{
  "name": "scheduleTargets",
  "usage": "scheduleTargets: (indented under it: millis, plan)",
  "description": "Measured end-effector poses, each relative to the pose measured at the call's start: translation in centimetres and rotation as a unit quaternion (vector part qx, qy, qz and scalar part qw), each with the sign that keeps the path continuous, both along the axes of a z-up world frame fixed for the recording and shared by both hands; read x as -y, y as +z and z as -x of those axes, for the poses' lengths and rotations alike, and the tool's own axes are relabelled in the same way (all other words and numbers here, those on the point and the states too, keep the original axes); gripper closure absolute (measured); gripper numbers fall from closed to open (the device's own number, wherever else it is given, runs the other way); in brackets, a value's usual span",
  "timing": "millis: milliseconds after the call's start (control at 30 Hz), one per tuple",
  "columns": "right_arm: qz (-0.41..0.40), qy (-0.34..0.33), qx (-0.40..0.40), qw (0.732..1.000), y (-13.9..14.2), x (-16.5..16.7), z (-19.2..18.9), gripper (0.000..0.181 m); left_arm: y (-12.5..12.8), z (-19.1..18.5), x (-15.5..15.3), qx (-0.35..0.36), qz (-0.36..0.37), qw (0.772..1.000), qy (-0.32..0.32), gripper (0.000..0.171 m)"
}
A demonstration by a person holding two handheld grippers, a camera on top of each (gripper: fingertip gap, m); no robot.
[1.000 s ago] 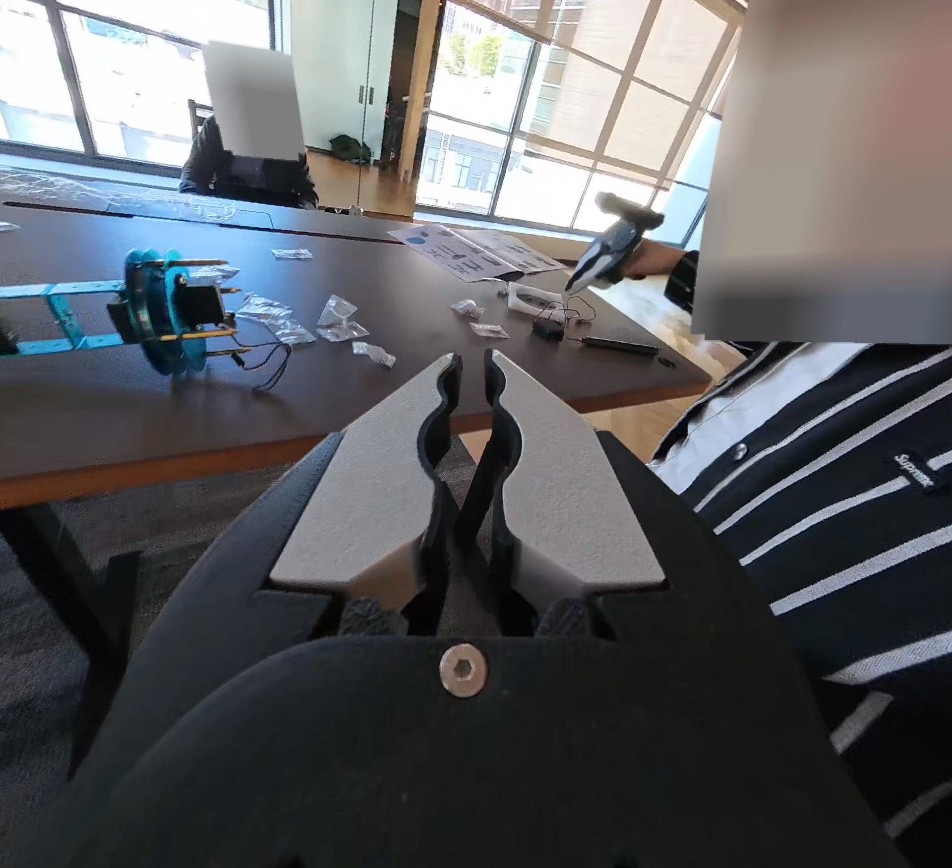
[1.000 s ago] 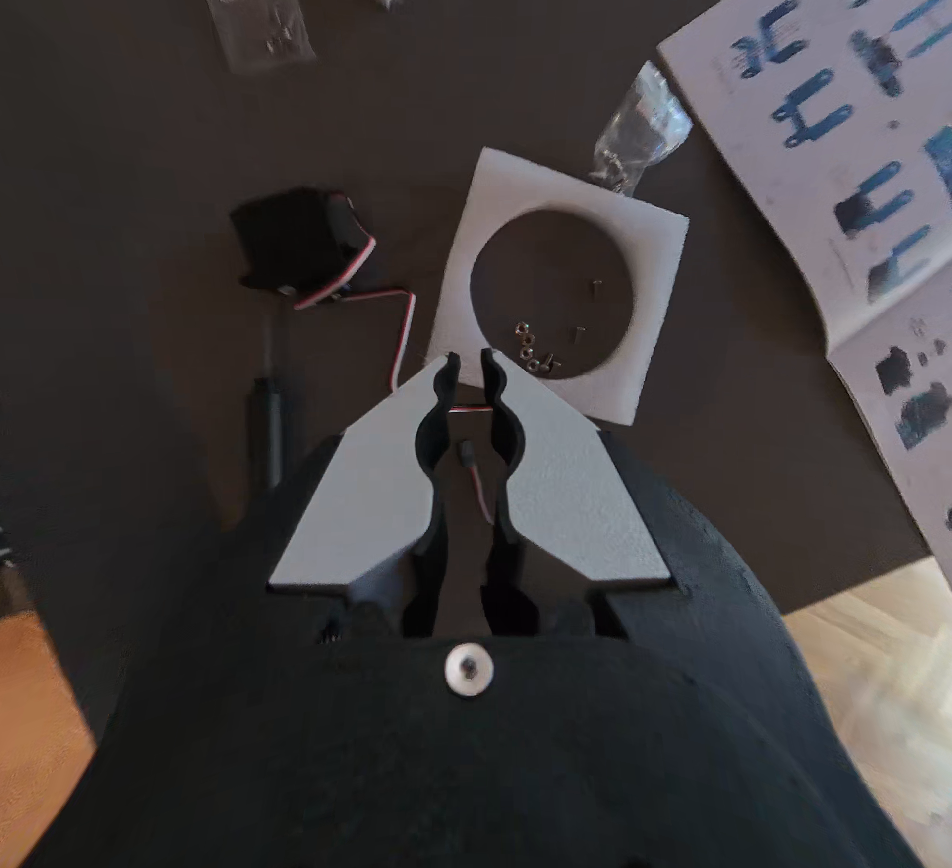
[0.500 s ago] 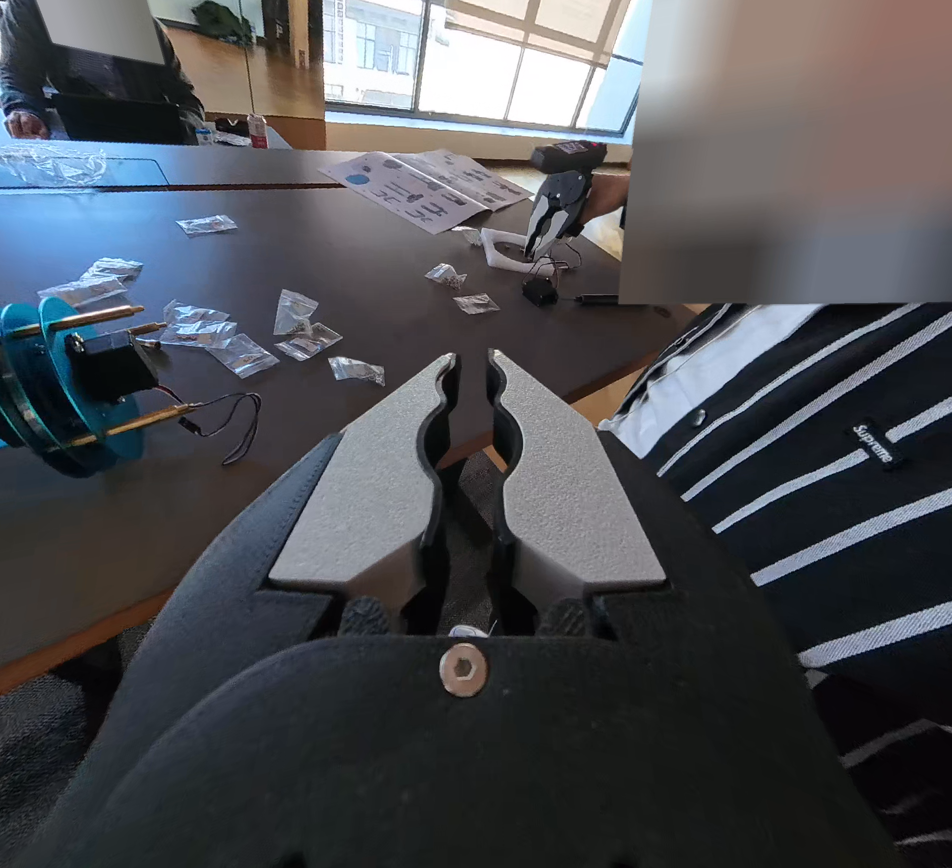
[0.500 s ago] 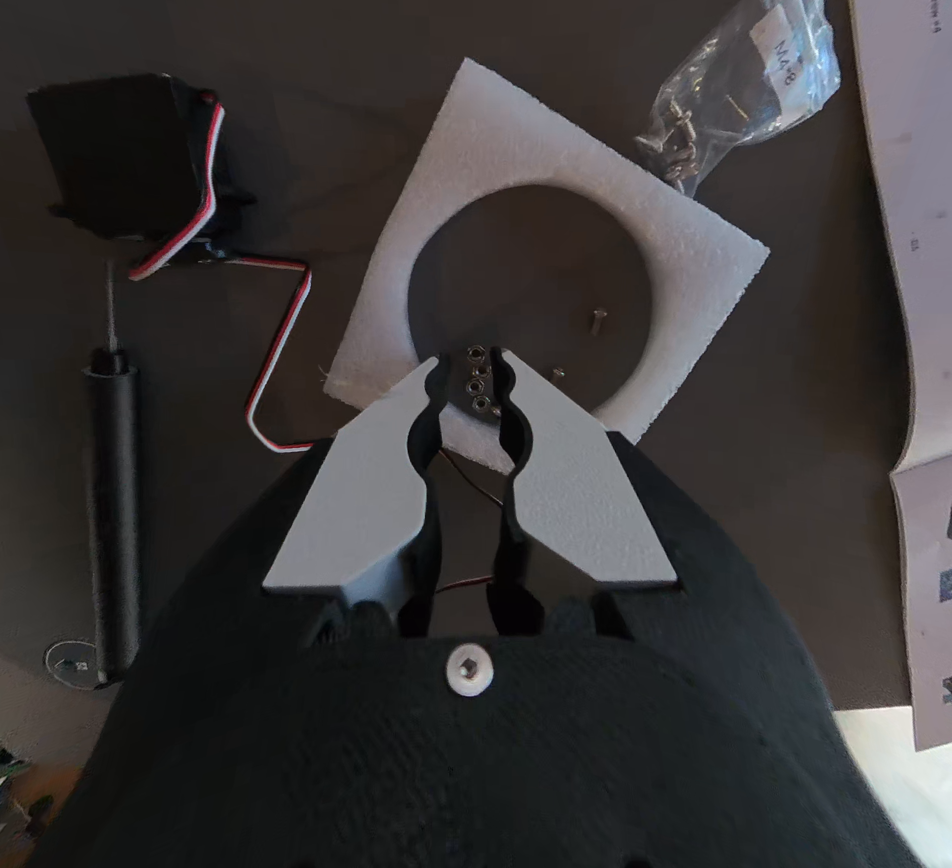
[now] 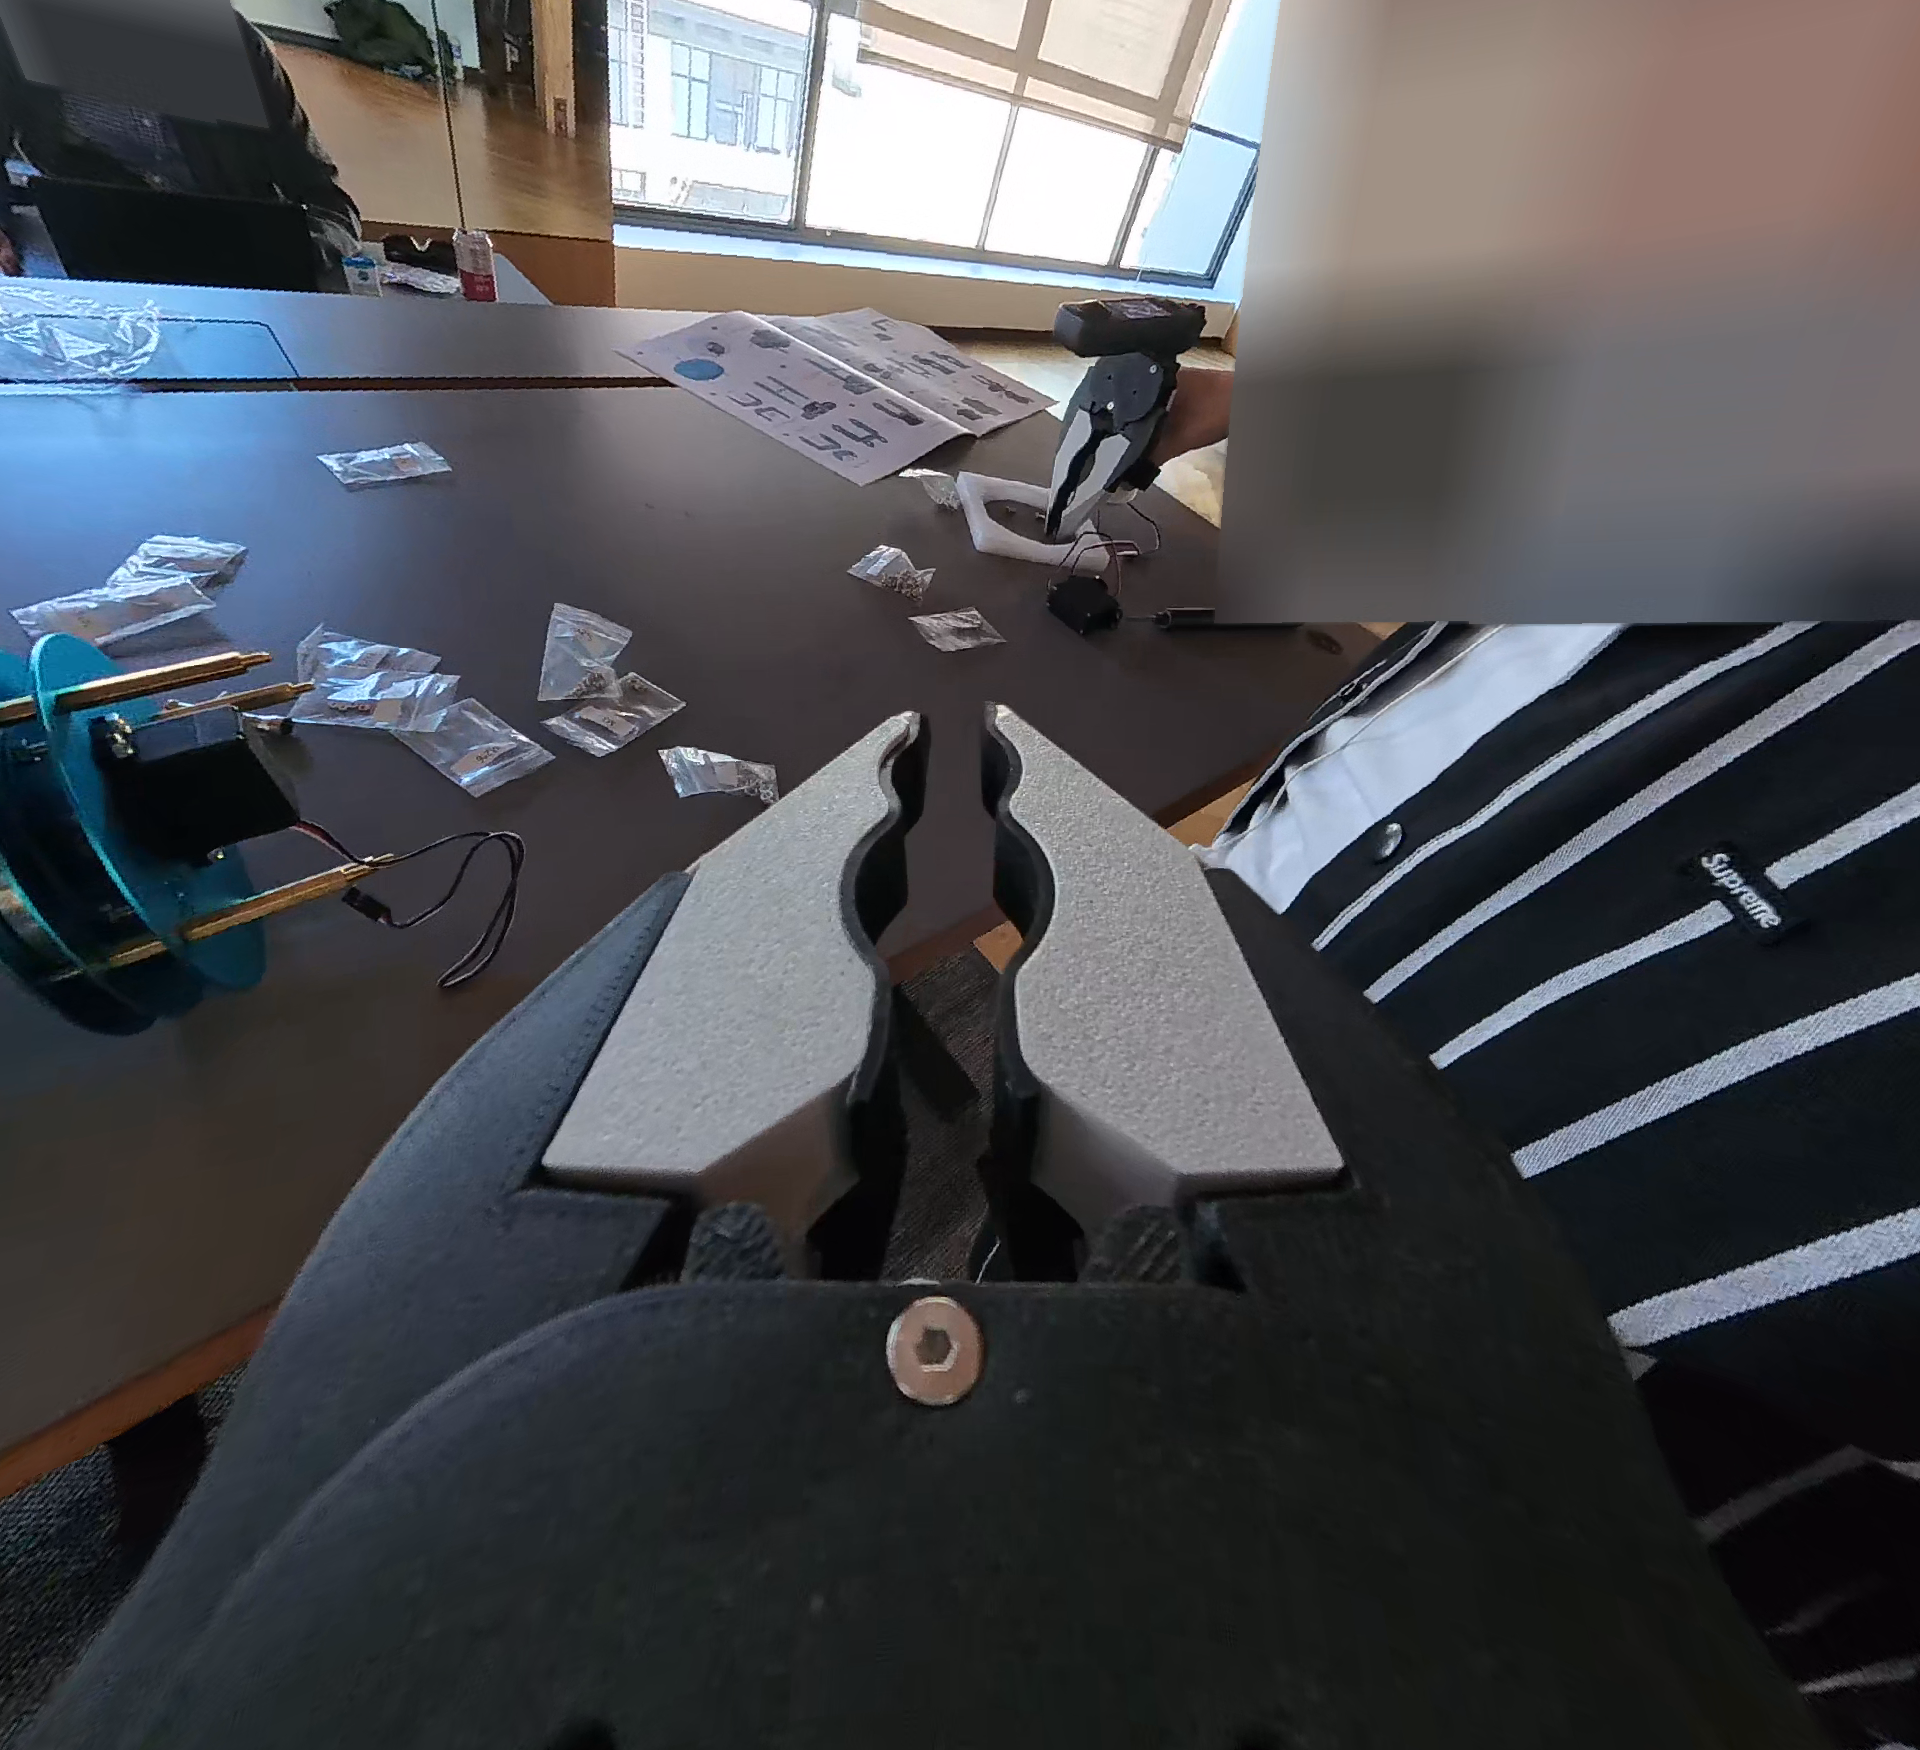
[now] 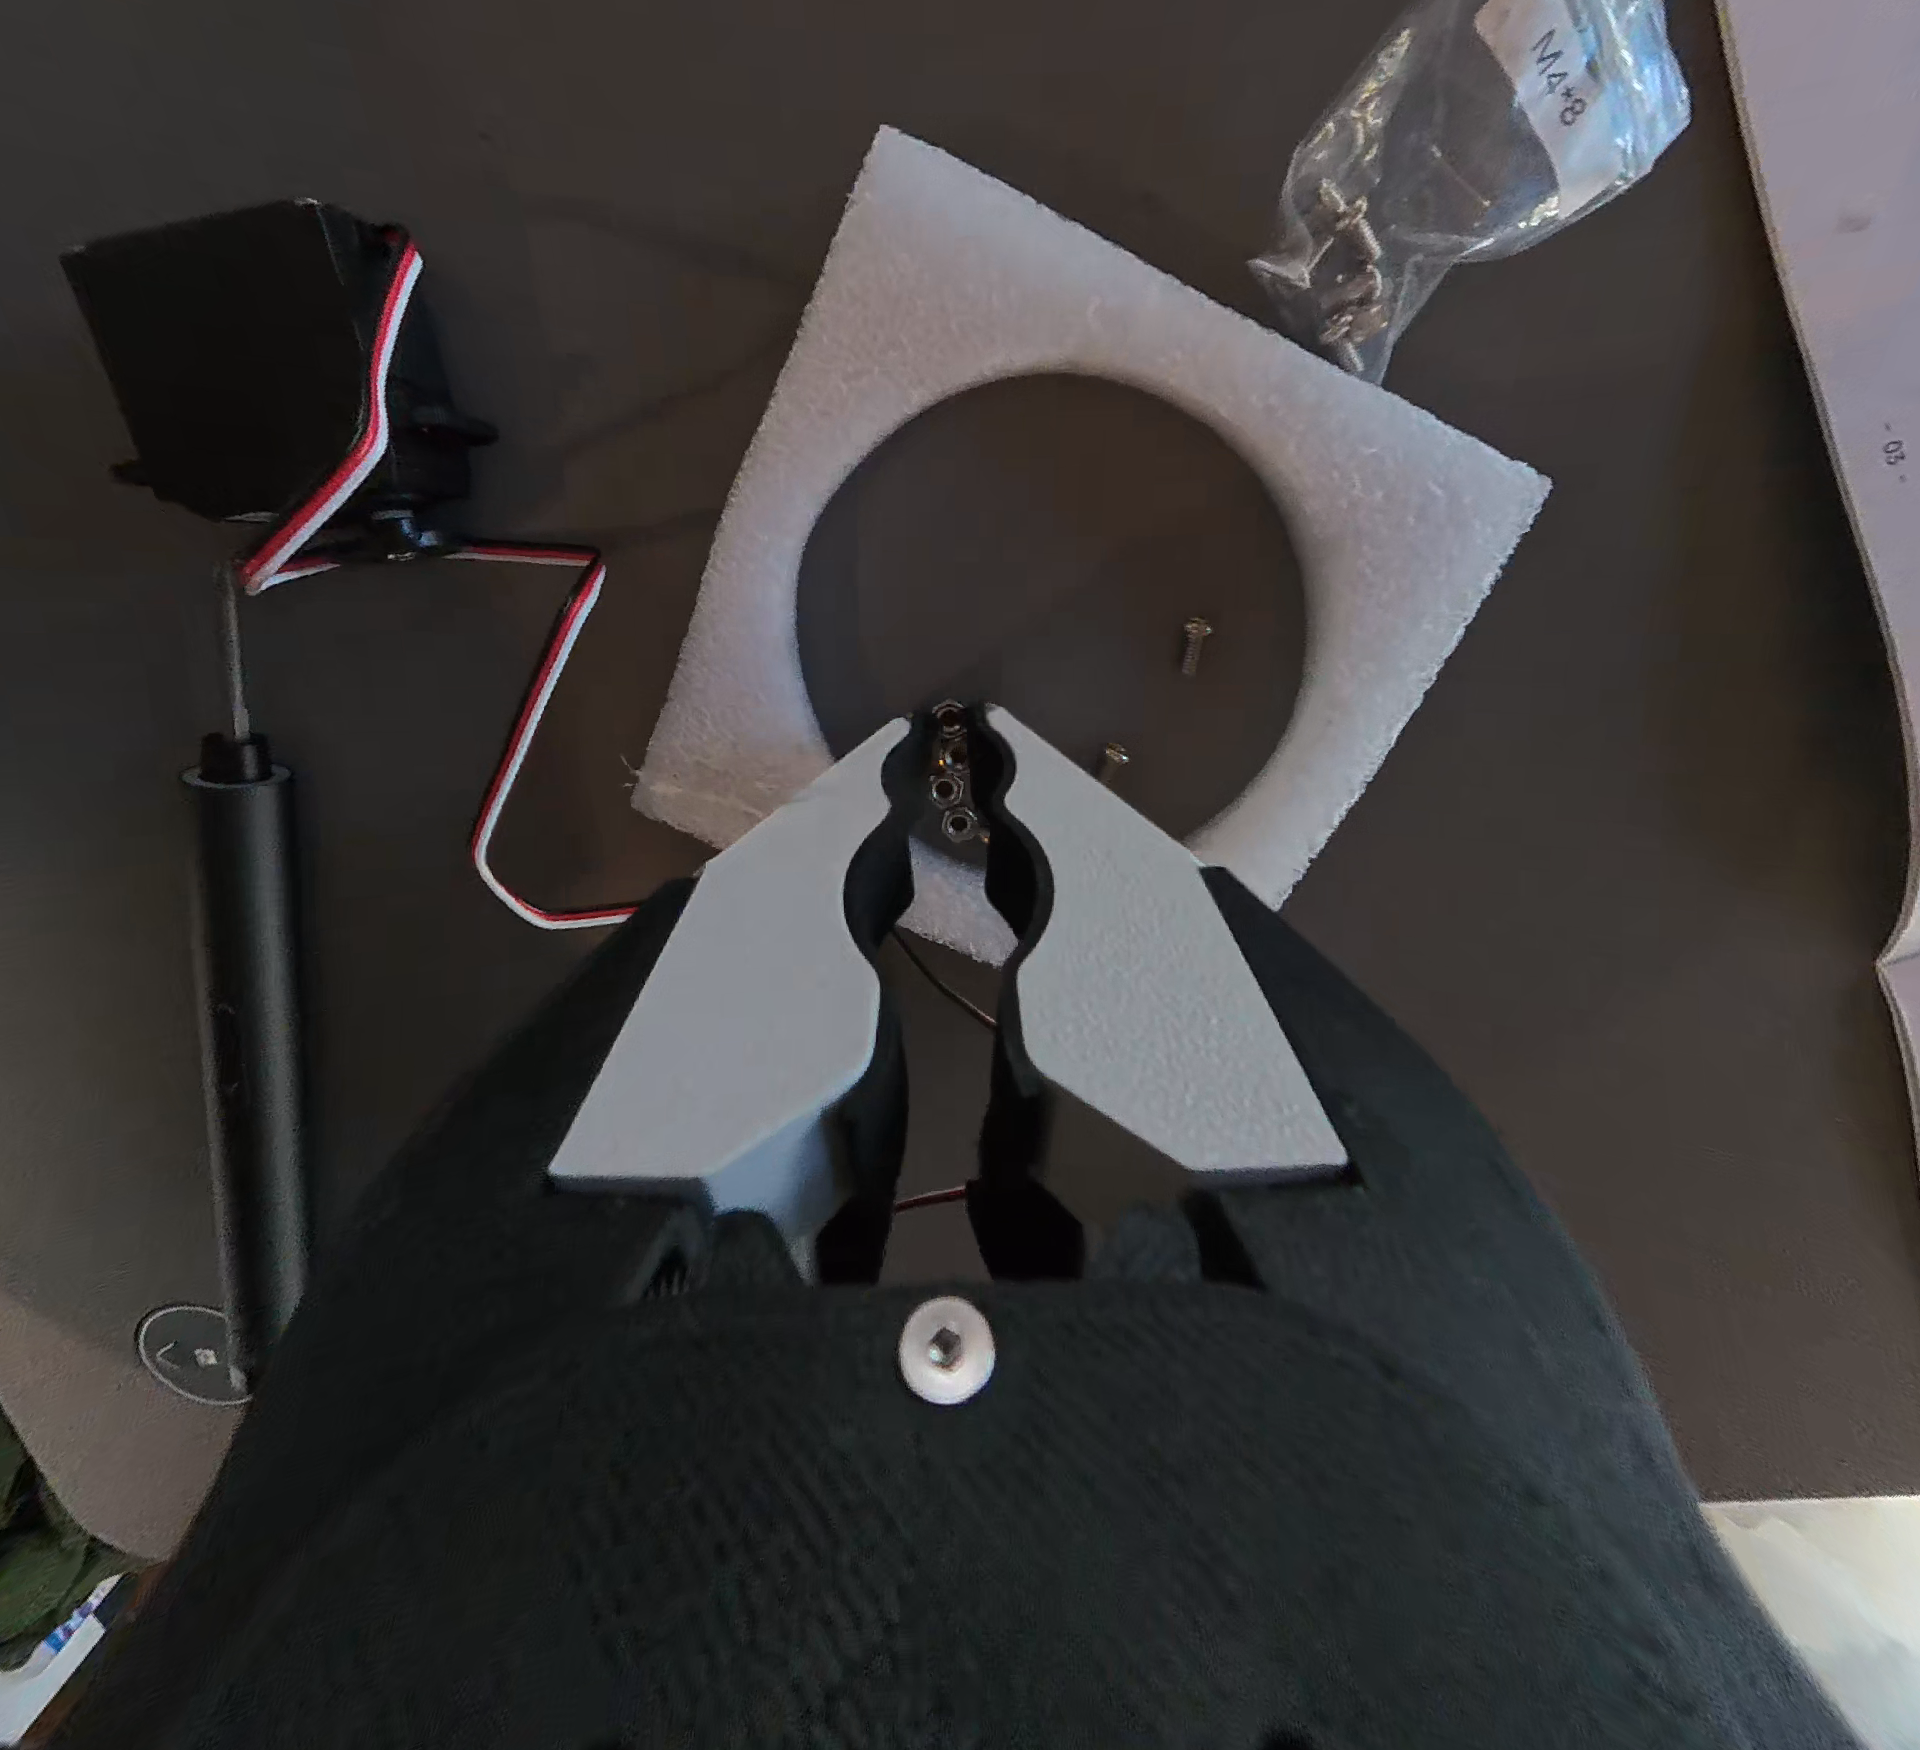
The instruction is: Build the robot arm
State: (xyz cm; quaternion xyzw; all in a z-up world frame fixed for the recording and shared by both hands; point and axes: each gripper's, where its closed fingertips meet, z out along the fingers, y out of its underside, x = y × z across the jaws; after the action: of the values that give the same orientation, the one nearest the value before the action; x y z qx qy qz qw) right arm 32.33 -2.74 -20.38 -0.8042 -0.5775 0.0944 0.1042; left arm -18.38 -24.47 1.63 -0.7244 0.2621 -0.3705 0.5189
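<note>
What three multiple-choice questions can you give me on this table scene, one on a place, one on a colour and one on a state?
1. Where do the small nuts lie?
A. On the printed sheet
B. Inside the round hole of the white foam square
C. On top of the black servo

2. What colour is the disc at the left edge of the left wrist view?
A. Red
B. Yellow
C. Teal blue

3. How is the black screwdriver placed?
A. Lying flat on the dark table
B. Standing upright
C. Propped on the foam

Answers:
1 B: the nuts sit on the bare table within the foam's cut-out.
2 C: the disc behind the brass posts is plainly teal blue.
3 A: its whole length rests on the table beside the servo cable.
</note>
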Motion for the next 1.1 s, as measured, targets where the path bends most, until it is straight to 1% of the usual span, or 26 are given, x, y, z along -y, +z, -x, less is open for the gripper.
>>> scheduleTargets:
  millis: [133, 233, 300, 367, 500, 567, 633, 700, 767, 833, 933, 1000, 1100]
  plan:
    - [-0.006, 0.009, 0.004, 1.0, 0.0, 0.1, 0.1, 0.175, -0.1, -0.4, -0.1, -0.006, -0.002, 1.0, 0.0, 0.164]
    - [-0.031, 0.01, -0.007, 0.999, 1.2, -0.2, 1.0, 0.175, -0.1, -0.2, 0.3, -0.009, -0.008, 1.0, 0.003, 0.163]
    - [-0.063, 0.011, -0.013, 0.998, 2.9, -0.8, 2.0, 0.176, -0.4, 0.5, 0.5, -0.011, -0.004, 1.0, 0.01, 0.163]
    - [-0.099, 0.018, -0.015, 0.995, 5.2, -1.4, 3.9, 0.175, -0.7, 1.8, 0.9, -0.01, -0.001, 1.0, 0.02, 0.162]
    - [-0.182, 0.044, -0.007, 0.982, 11.0, -2.7, 10.2, 0.175, -1.9, 6.0, 1.9, 0.005, 0.004, 0.999, 0.04, 0.161]
    - [-0.208, 0.056, -0.005, 0.977, 13.6, -3.0, 14.6, 0.175, -2.7, 8.6, 2.4, 0.021, 0.009, 0.999, 0.044, 0.161]
    - [-0.237, 0.069, -0.016, 0.969, 16.0, -3.1, 19.8, 0.175, -3.6, 11.7, 3.1, 0.032, 0.017, 0.998, 0.045, 0.16]
    - [-0.254, 0.083, -0.039, 0.963, 17.8, -2.8, 25.8, 0.175, -4.6, 15.1, 4.0, 0.035, 0.023, 0.998, 0.044, 0.16]
    - [-0.263, 0.094, -0.062, 0.958, 19.0, -2.3, 32.0, 0.175, -5.8, 18.8, 5.0, 0.027, 0.03, 0.999, 0.036, 0.161]
    - [-0.268, 0.099, -0.086, 0.954, 19.5, -1.7, 38.2, 0.175, -7.2, 22.9, 5.9, 0.002, 0.05, 0.998, 0.034, 0.161]
    - [-0.259, 0.118, -0.104, 0.953, 19.0, -0.7, 47.2, 0.175, -8.5, 28.5, 6.8, -0.032, 0.076, 0.996, 0.027, 0.161]
    - [-0.249, 0.132, -0.127, 0.951, 18.5, -0.1, 53.0, 0.175, -8.4, 31.4, 6.5, -0.034, 0.076, 0.996, 0.021, 0.161]
    - [-0.231, 0.146, -0.163, 0.948, 17.7, 0.8, 60.7, 0.176, -8.6, 34.6, 4.6, -0.038, 0.078, 0.996, 0.013, 0.161]
